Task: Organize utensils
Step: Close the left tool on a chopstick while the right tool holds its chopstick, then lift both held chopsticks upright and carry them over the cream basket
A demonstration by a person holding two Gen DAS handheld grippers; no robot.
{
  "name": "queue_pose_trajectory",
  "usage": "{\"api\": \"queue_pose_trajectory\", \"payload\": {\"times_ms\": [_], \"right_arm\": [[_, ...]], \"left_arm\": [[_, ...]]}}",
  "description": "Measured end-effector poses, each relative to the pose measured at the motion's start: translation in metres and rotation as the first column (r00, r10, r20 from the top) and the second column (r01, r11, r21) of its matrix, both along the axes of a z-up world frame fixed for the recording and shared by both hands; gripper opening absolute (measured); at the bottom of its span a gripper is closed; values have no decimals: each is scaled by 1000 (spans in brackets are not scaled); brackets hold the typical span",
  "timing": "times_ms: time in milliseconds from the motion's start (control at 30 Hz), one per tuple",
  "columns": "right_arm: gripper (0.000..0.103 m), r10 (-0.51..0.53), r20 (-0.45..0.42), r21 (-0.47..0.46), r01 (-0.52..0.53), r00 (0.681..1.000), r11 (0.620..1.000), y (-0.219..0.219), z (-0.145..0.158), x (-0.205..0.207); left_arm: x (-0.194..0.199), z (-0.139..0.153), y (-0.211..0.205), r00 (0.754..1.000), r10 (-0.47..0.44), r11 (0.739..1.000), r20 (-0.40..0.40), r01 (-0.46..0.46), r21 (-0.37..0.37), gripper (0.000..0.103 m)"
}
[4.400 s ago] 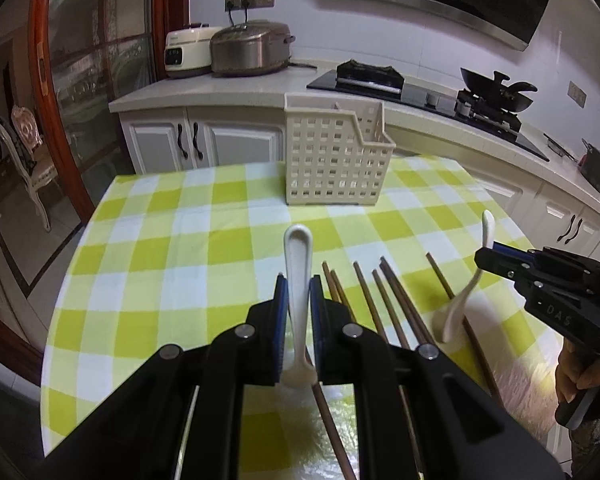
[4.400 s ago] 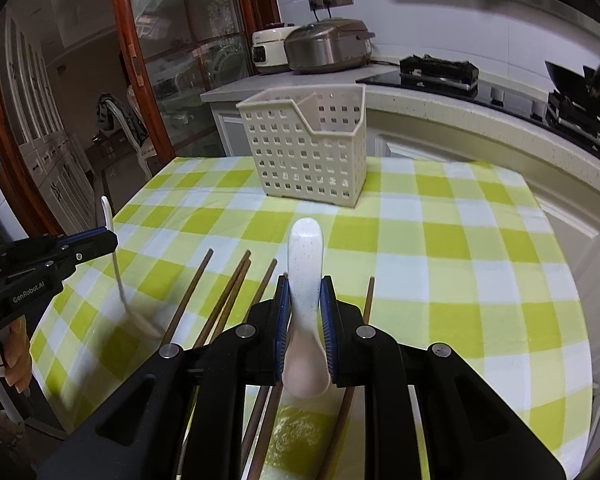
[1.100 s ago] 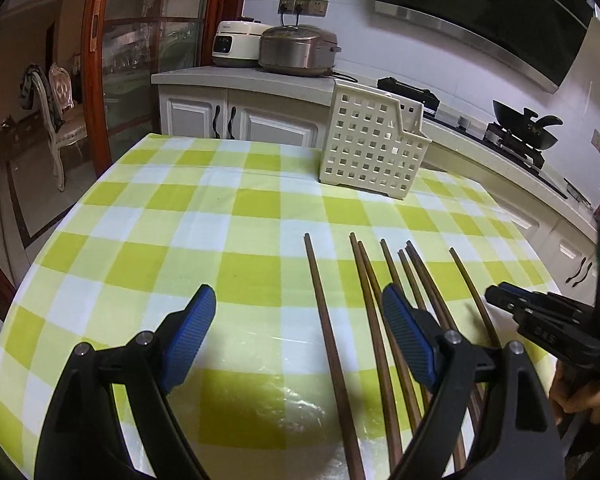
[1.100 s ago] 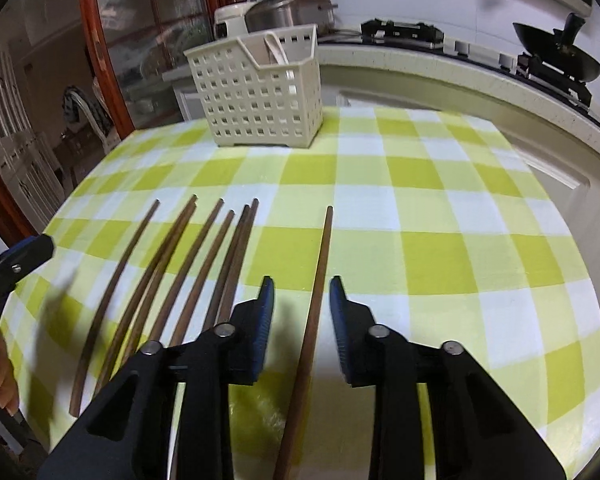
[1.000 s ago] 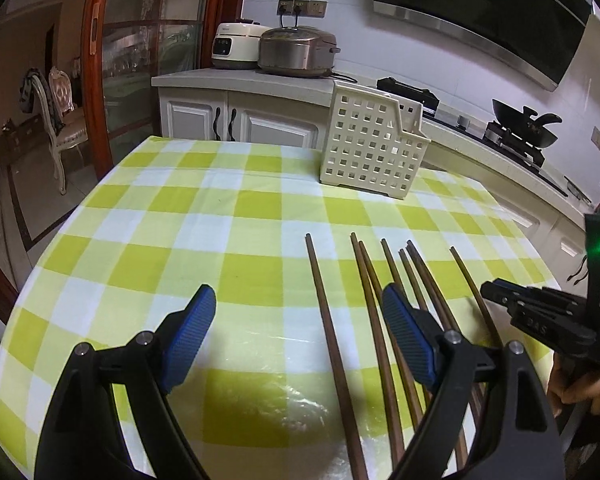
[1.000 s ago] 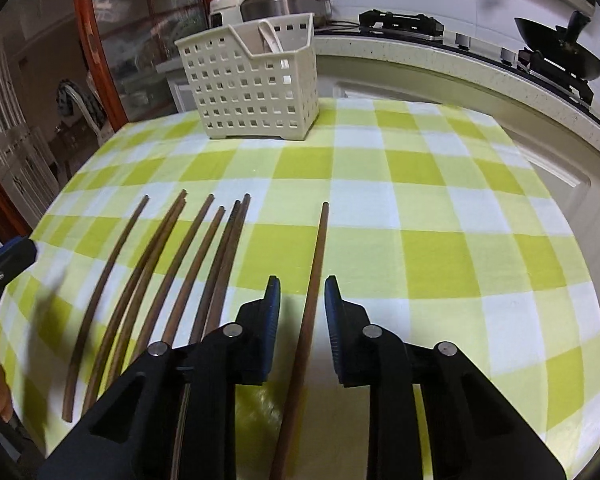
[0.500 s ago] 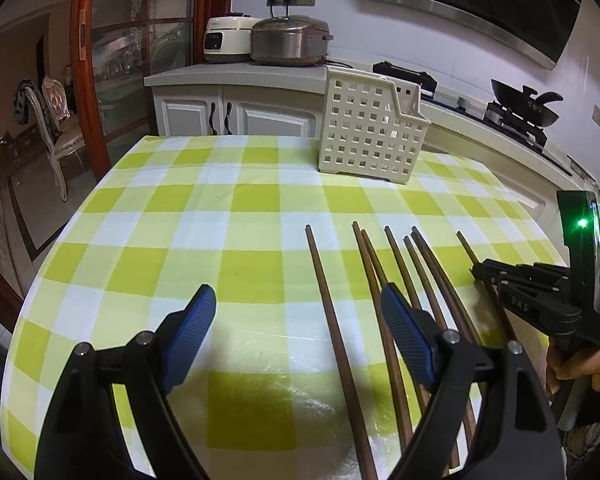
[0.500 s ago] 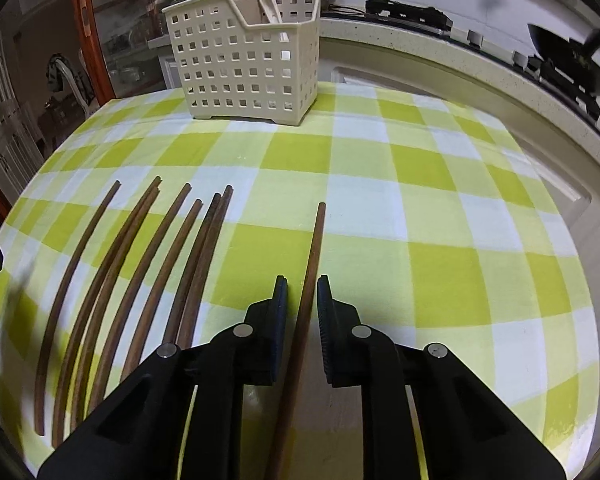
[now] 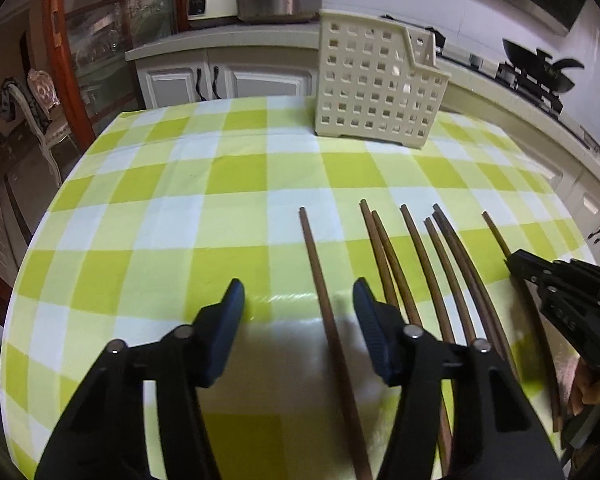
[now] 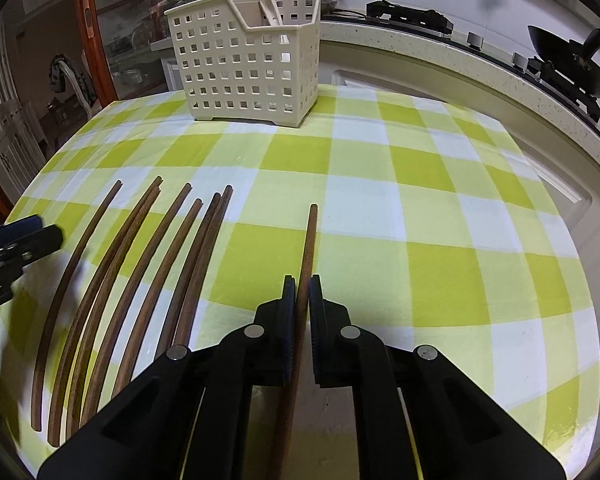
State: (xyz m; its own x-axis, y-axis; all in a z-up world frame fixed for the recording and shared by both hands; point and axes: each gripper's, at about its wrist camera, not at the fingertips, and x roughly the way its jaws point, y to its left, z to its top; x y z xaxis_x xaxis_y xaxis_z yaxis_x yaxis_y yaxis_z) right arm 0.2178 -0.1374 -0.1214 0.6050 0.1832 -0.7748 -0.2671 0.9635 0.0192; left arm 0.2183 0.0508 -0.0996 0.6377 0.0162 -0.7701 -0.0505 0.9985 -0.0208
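Spoons gone into basket [image 10: 252,64]; slim dark-brown wooden chopsticks [image 10: 140,276] remain.

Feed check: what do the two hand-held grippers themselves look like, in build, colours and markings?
Both match: the left hand-held gripper and right hand-held gripper are matte black plastic linkages with round silver pivot pins and blue ribbed finger pads. Seen from the left wrist, the right one carries small white lettering on its side, too blurred to read. No cables or sleeves show.

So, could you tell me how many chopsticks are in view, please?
8. One chopstick is clamped in the right gripper. Another lies between the left gripper's jaws, which have just been closing but don't grip it. Six lie fanned on the tablecloth between. None seems hidden.
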Motion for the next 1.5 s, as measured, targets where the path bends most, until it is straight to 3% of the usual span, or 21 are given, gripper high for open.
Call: {"api": "queue_pose_trajectory", "payload": {"times_ms": [133, 200, 433, 500, 900, 1500], "right_arm": [[7, 2, -2, 13, -2, 1000, 1000, -1, 0, 0], [7, 3, -5, 23, -3, 1000, 1000, -3, 0, 0], [7, 11, -6, 30, -11, 1000, 999, -5, 0, 0], [7, 12, -7, 34, -12, 1000, 999, -4, 0, 0], [6, 13, 2, 68, -13, 1000, 998, -5, 4, -2], [6, 28, 156, 146, -51, 987, 988, -10, 60, -25]], "left_arm": [[20, -13, -9, 998, -12, 1000, -58, 13, 18, 33], [25, -17, -12, 997, -8, 1000, -72, 10, 27, 30], [25, -20, -27, 997, -52, 995, -53, 56, 81, 7], [23, -20, -30, 997, -54, 993, -47, 59, 98, 7], [22, -15, -17, 998, -52, 999, -33, 52, 6, 6], [-12, 49, -17, 989, -62, 998, 131, 66, -22, 6]]}}
